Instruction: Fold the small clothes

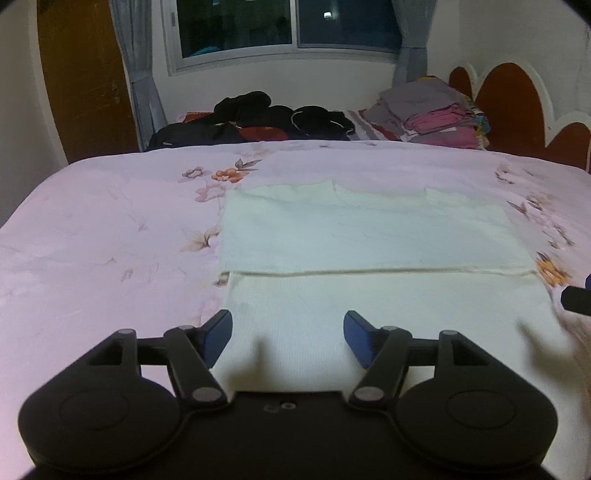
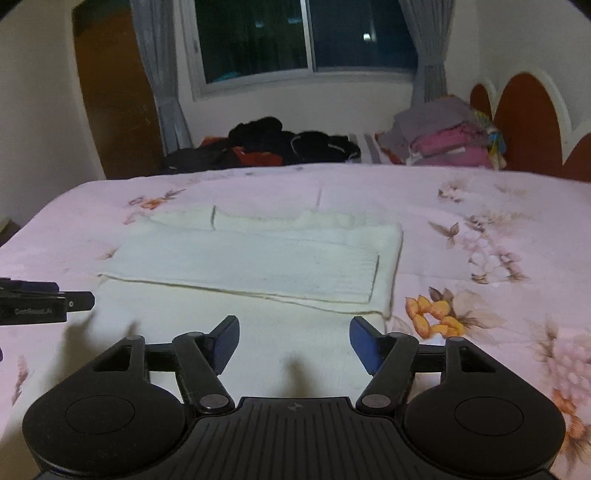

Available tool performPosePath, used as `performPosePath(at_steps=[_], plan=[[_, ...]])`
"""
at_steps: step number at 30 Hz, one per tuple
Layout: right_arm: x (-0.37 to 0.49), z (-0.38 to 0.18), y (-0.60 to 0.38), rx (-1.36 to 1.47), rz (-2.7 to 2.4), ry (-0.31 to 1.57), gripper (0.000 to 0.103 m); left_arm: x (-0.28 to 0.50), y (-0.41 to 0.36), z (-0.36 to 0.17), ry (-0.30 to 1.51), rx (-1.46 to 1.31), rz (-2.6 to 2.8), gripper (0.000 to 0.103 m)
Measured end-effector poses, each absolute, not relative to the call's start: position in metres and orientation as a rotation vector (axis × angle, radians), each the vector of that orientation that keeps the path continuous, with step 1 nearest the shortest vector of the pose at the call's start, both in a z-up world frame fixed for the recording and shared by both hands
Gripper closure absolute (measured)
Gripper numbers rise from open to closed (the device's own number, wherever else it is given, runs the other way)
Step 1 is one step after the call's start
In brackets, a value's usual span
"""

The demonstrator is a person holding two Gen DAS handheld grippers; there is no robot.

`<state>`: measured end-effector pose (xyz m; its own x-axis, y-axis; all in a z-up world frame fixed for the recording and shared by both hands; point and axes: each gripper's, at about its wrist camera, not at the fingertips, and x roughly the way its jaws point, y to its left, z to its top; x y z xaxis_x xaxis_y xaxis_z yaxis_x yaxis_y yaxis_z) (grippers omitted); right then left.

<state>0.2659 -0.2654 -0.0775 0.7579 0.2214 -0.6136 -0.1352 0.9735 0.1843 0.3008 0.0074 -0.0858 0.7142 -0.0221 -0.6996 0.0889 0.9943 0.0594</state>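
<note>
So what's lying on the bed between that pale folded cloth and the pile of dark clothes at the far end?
Only bare flowered bedsheet lies between the cream garment and the dark clothes. Both wrist views show it.

Bedspread [image 1: 92, 229] beside garment [image 1: 369, 236] free; clothes piles [image 1: 258, 118] far.

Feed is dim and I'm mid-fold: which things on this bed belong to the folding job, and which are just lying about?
Belongs to the job:
- cream knit garment, part-folded on the floral bedsheet
- left gripper, open, empty
- right gripper, open, empty

Just lying about:
- pile of dark clothes at the far edge
- stack of folded grey and pink clothes by the headboard
- window, curtains
</note>
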Motion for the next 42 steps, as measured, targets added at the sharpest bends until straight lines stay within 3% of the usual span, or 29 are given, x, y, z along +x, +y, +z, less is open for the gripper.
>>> performPosePath(at_steps=[9,18,25,28,38,39,42], plan=[[0.183,-0.08,-0.256,0.139,0.131,0.736,0.037,0.236,0.036,-0.088,0.79,0.113,-0.129,0.031],[0.117,-0.094,-0.249,0.148,0.091,0.819,0.037,0.179,0.07,-0.102,0.848,0.105,-0.138,0.032],[0.077,-0.106,-0.253,0.168,0.052,0.864,0.038,0.148,0.093,-0.116,0.914,0.052,-0.148,0.041],[0.065,-0.109,-0.253,0.164,0.041,0.877,0.038,0.14,0.102,-0.121,0.943,0.005,-0.152,0.05],[0.034,-0.127,-0.253,0.179,-0.005,0.936,0.038,0.114,0.115,-0.13,0.986,-0.076,-0.149,0.052],[0.032,-0.127,-0.254,0.184,-0.01,0.939,0.038,0.112,0.115,-0.13,0.99,-0.082,-0.157,0.054],[0.028,-0.127,-0.254,0.203,-0.013,0.954,0.038,0.108,0.112,-0.132,1.003,-0.092,-0.191,0.074]])
